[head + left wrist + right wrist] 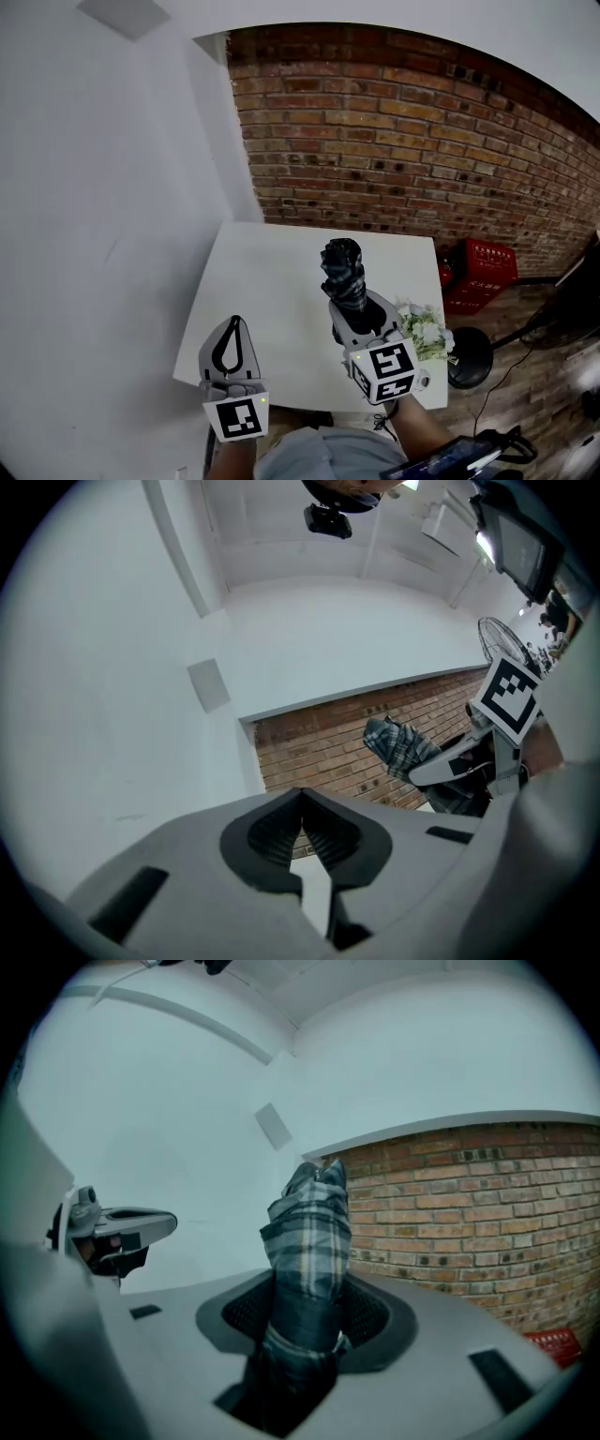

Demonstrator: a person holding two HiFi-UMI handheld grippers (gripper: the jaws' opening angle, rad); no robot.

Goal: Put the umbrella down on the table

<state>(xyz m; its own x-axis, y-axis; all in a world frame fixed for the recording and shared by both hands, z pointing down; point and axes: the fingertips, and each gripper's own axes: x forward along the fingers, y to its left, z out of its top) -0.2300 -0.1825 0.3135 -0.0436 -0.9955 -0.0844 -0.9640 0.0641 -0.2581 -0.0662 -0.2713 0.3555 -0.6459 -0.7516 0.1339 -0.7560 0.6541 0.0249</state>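
Observation:
A folded dark plaid umbrella (343, 270) stands up out of my right gripper (351, 302), which is shut on it above the near right part of the white table (272, 281). In the right gripper view the umbrella (307, 1241) fills the gap between the jaws of that gripper (305, 1314) and points at the wall. My left gripper (233, 323) hovers at the table's near left edge, its tips together with nothing held. In the left gripper view the left gripper (302, 797) shows closed tips, and the umbrella (401, 745) appears off to the right.
A brick wall (422, 141) runs behind the table, with a white wall on the left. White flowers (427, 333) sit at the table's right edge. A red crate (483, 272) and a black round stand (469, 356) are on the wooden floor to the right.

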